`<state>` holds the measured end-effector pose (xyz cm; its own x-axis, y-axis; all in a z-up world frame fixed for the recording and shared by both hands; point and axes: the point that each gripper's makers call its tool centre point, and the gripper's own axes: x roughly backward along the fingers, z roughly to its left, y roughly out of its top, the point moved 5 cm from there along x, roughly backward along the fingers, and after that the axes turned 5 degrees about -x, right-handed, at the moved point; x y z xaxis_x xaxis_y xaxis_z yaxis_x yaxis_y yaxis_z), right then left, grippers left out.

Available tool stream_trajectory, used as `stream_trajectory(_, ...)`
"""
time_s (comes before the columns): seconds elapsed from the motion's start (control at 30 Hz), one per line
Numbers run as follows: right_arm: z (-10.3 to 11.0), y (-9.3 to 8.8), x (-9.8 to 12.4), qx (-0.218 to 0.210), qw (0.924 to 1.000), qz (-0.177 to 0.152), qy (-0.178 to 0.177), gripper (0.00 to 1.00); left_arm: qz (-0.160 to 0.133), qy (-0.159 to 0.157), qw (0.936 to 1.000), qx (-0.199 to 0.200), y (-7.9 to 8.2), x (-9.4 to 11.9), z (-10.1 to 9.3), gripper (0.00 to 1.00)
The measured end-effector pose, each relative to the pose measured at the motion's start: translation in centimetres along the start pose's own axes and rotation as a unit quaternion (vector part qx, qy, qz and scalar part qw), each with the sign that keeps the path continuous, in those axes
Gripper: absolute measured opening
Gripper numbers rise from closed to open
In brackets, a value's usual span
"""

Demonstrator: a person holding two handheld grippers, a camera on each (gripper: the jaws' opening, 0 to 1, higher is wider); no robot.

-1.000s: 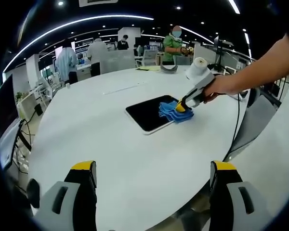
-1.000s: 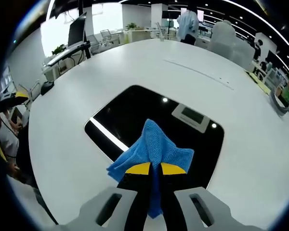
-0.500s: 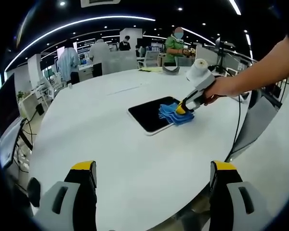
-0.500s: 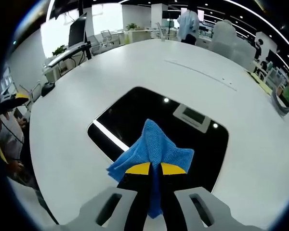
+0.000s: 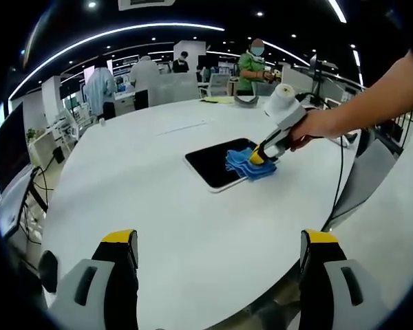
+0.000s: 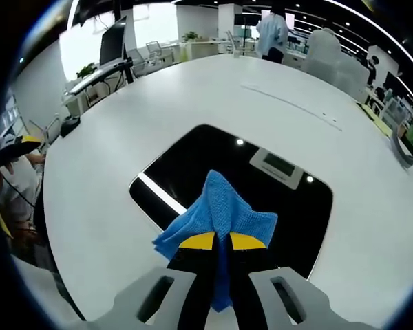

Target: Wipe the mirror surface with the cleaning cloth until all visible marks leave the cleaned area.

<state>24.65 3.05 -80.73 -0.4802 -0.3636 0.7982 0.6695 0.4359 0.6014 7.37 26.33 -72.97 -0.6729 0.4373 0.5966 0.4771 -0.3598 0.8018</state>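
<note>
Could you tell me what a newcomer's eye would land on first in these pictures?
Probably the bright blue cleaning cloth, pinched in the shut right claw and pressed on the dark mirror, which reflects ceiling lights. The mirror lies flat on a big white table. In the left gripper view, the left claw hangs open over the table's near edge, far from the mirror.

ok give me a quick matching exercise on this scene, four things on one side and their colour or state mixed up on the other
Things:
1. cleaning cloth
2. mirror
3. left tool
4. right tool

States:
A. open, hanging above the near edge of the white table, holding nothing
B. dark and reflective, lying flat on the table
C. blue, bunched, lying on the mirror's near part
D. shut on the cloth, yellow tips together

Pairs: 1-C, 2-B, 3-A, 4-D
</note>
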Motion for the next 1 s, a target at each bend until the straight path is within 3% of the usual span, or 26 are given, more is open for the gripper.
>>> stream_trajectory(1.0, 1.2, 0.6, -0.4, 0.003, 1.0000, 0.004, 0.005, 0.02, 0.000, 0.009, 0.9999, 0.006, -0.6, 0.8, 0.3, 0.99)
